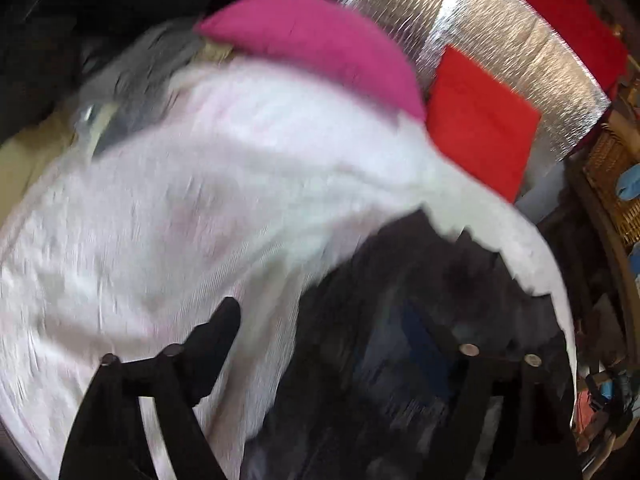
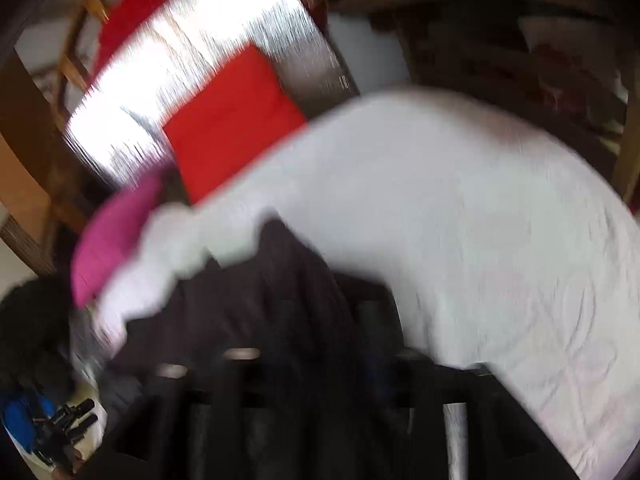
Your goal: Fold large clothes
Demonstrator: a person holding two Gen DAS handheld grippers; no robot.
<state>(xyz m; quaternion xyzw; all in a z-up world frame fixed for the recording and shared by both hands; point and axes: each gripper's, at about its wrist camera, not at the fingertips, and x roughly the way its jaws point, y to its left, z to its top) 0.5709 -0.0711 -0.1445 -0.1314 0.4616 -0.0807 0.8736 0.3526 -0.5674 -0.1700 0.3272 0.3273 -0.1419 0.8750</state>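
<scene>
While both views are blurry, you've got the dark garment right under both grippers.
It lies on the white bed sheet, running away toward the pink pillow. Left gripper and right gripper both angle down, fingers spread, pinching nothing; neither looks clearly nearer.

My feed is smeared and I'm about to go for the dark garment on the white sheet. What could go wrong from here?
1. The dark garment lies bunched on the white sheet; a low pinch may catch the sheet as well.
2. The pink cushion and the folded red cloth sit at the sheet's far edge; a wide sweep could drag them.
3. Both views are blurred, so garment edges are hard to find. Slow down first.
</scene>
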